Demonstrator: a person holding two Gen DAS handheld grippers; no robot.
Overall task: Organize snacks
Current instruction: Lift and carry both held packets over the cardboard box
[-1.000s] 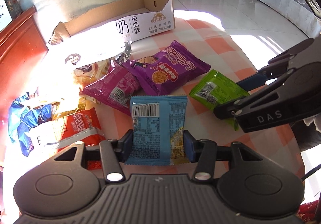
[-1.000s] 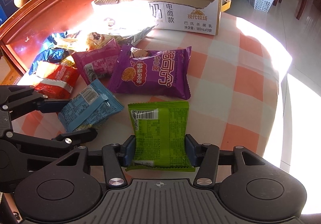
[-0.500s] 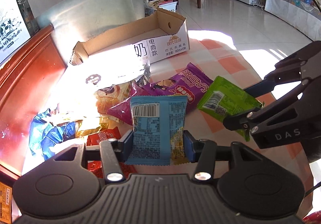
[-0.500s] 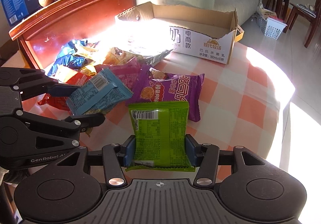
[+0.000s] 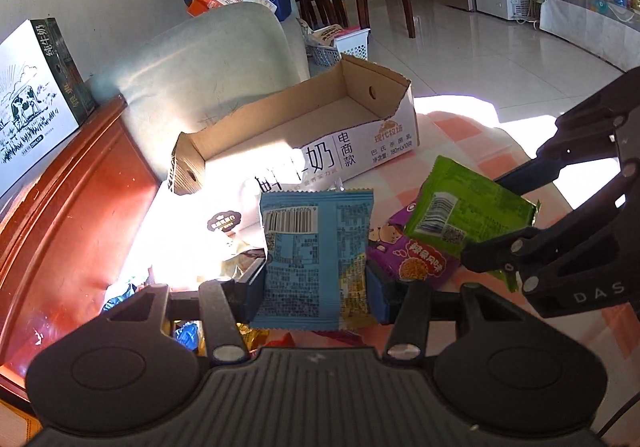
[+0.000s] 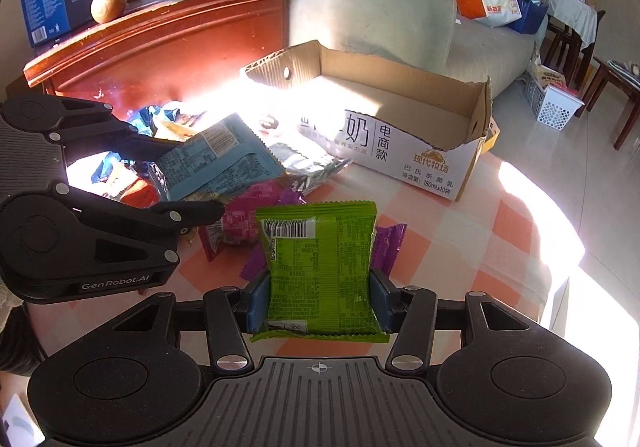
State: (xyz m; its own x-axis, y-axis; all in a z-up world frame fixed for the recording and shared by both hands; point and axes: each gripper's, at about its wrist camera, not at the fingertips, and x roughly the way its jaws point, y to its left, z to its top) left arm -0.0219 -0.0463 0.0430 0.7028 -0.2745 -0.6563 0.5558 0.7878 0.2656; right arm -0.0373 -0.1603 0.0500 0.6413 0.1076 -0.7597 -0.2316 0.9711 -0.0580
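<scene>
The left gripper (image 5: 316,289) is clamping a blue packet (image 5: 316,259); the right gripper (image 6: 319,303) is pinching a green packet (image 6: 320,267), cardboard box (image 6: 400,151) lying at twelve o'clock.

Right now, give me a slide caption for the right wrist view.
Right tool grips a green snack packet before the open cardboard box; left tool holds a blue packet.

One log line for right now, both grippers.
left gripper: shut on blue snack packet | right gripper: shut on green snack packet | open cardboard box: ahead
</scene>
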